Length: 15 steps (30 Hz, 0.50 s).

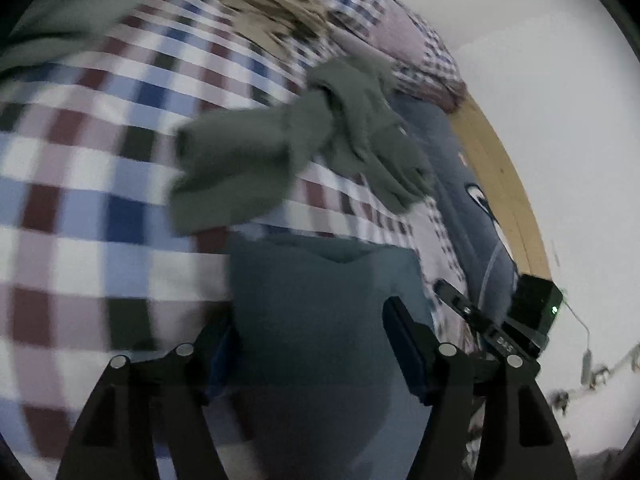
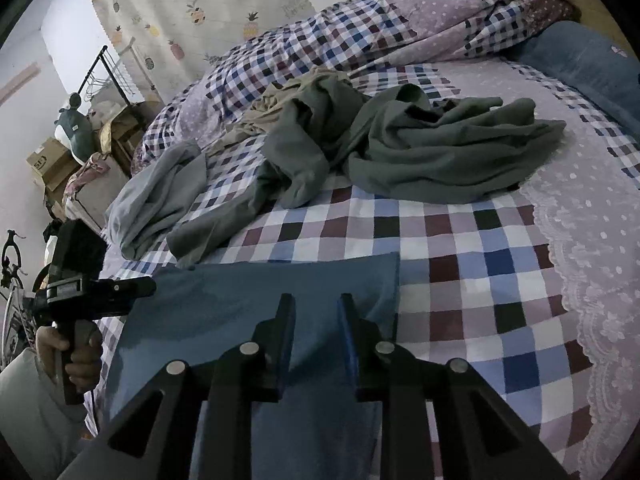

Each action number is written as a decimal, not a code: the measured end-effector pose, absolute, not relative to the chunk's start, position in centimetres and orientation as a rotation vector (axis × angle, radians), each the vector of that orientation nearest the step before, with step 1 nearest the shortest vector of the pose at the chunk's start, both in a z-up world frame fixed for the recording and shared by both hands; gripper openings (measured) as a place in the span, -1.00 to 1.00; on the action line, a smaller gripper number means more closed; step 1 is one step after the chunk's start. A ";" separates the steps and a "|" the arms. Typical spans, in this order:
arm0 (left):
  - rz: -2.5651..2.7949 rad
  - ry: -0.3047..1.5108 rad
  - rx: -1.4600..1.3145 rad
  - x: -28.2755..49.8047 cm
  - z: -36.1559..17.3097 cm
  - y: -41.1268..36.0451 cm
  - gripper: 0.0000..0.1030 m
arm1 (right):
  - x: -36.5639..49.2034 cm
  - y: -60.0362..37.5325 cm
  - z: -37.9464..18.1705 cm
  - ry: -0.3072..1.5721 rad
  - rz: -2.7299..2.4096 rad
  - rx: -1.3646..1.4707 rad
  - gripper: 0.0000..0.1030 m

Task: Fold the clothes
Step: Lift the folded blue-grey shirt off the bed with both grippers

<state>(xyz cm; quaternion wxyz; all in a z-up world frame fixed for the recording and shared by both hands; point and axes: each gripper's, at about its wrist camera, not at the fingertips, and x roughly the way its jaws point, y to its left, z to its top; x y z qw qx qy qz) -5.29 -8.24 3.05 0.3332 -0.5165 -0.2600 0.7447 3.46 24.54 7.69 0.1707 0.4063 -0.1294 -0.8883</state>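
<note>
Blue folded garment point(image 2: 256, 300) sits closest, flat on the checked bedspread point(image 2: 460, 280), directly under the right gripper point(image 2: 314, 340). Right jaws stand a little apart over the cloth, nothing pinched between them; released. Garment's top edge runs straight at 12 o'clock from the fingertips, its right corner at 1 o'clock, squared off, surface smooth.

Left wrist view is blurred: left gripper point(image 1: 312, 344) has its jaws spread wide, the same blue garment point(image 1: 320, 300) lying between and beneath them; released, not clamped on it. Seen from the right wrist, the left gripper point(image 2: 96, 292) hovers at the garment's 9 o'clock edge, a hand point(image 2: 76, 360) wrapped round its handle.

Grey-green clothes point(image 2: 440, 148) lie crumpled in a heap at 12 o'clock, well apart from the blue piece. Pale grey garment point(image 2: 156, 200) bunched at 10 o'clock, near the bed edge. Beige garment point(image 2: 264, 116) partly under the grey-green heap. Blue pillow point(image 2: 580, 64) at 2 o'clock.
</note>
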 end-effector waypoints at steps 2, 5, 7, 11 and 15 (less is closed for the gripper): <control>1.930 -0.673 -1.342 -5.6 2.8 -7.9 0.48 | 3.3 24.4 7.7 -0.366 -2.517 1.148 -0.54; 1.901 -0.750 -1.323 -5.9 2.6 -8.7 0.35 | 3.3 24.0 7.9 -0.360 -2.517 1.132 -0.54; 1.906 -0.764 -1.321 -5.9 2.7 -8.9 -0.09 | 3.3 23.7 8.2 -0.347 -2.524 1.123 -0.51; 1.914 -0.785 -1.279 -5.4 3.7 -9.0 -0.48 | 4.5 22.2 9.1 -0.254 -2.576 1.084 -0.22; 1.914 -0.771 -1.238 -4.6 6.2 -8.3 -0.56 | 7.4 19.2 10.6 -0.117 -2.656 1.018 -0.20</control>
